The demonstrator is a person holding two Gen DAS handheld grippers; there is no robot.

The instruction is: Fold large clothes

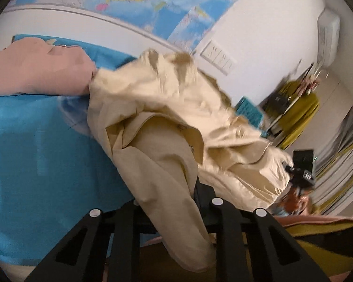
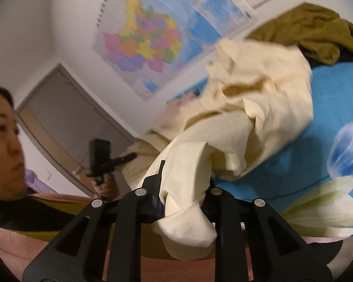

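A large cream shirt [image 1: 167,108] hangs crumpled between both grippers above a blue flowered bedsheet [image 1: 35,152]. My left gripper [image 1: 176,199] is shut on a fold of the shirt, which drapes over its fingers. In the right wrist view, my right gripper [image 2: 178,195] is shut on another part of the cream shirt [image 2: 258,89], with cloth bunched down between the fingers. The left gripper also shows in the right wrist view [image 2: 101,162], held in a hand. The right gripper also shows in the left wrist view [image 1: 301,174].
A pink garment [image 1: 35,70] lies on the bed at the left. An olive garment [image 2: 313,28] lies on the blue sheet [image 2: 317,108] near the wall. A map [image 2: 148,37] hangs on the wall. A person's face [image 2: 2,141] is close at the left.
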